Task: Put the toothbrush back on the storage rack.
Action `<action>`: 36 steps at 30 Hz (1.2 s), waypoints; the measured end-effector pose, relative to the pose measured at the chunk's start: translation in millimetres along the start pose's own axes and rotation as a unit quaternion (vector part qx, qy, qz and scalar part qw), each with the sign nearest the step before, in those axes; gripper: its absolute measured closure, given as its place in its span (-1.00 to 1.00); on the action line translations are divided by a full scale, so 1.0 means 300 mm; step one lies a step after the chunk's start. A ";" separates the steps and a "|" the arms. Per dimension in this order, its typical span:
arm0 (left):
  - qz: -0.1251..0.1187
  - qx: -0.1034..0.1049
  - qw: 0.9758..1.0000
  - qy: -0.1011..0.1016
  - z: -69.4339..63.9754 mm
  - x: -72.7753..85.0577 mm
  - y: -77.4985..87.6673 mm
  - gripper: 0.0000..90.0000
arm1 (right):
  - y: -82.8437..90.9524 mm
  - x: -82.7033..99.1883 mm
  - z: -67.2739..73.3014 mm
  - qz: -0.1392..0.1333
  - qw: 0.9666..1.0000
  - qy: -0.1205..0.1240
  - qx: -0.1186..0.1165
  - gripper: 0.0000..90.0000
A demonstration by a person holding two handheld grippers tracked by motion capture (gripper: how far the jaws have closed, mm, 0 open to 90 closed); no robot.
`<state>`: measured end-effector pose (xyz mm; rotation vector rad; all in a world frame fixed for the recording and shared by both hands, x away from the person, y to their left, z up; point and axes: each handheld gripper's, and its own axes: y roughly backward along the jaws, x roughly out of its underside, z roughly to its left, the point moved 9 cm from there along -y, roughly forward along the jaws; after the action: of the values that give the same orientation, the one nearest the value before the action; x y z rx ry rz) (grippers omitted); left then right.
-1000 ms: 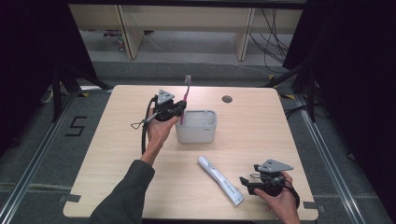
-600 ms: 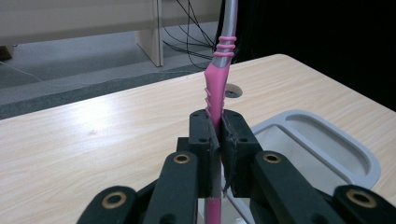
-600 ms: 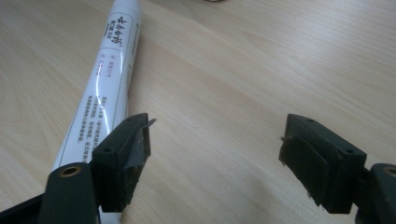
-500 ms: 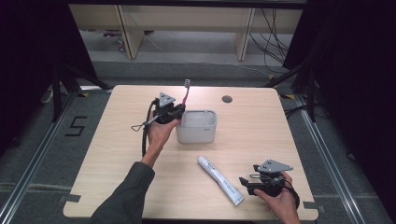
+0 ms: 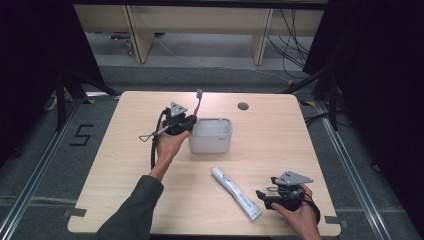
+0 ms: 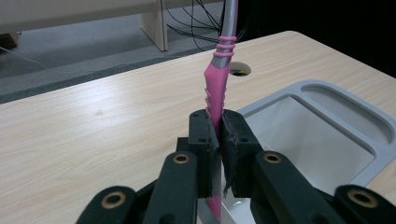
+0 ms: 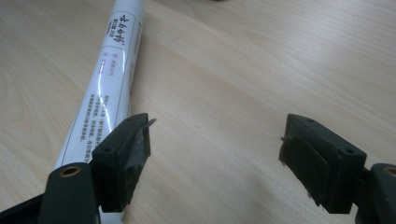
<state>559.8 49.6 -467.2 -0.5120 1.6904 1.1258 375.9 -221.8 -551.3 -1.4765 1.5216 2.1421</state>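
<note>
A pink and grey toothbrush (image 6: 217, 88) stands upright in my left gripper (image 6: 219, 130), whose pads are shut on its pink handle. In the high view the toothbrush (image 5: 198, 101) rises above the left gripper (image 5: 186, 123), just left of the grey tub (image 5: 211, 136). The tub's rim (image 6: 336, 100) lies to the right in the left gripper view. My right gripper (image 7: 215, 140) stands open near the table's front right, with bare wood between its jaws. A white tube (image 7: 107, 70) lies beside its left jaw. From above, the tube (image 5: 235, 192) is left of the right gripper (image 5: 265, 196).
A round cable hole (image 5: 243, 106) sits in the table's far part. Black curtains flank the table, and a shelf unit with cables stands behind it. A floor mark "5" (image 5: 81, 135) lies to the left. Bare wood spreads across the table's left and right sides.
My left gripper with the toothbrush has shifted only slightly beside the tub. The right gripper has stayed where it was.
</note>
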 end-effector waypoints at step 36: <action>0.042 0.004 0.999 0.003 -0.010 -0.003 0.127 -0.07 | 0.003 -0.002 -0.003 -0.001 1.000 -0.002 0.001 -0.45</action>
<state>529.6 65.0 -449.4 -0.4433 1.7334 1.1780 376.3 -222.8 -550.4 -1.4725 1.5199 2.1394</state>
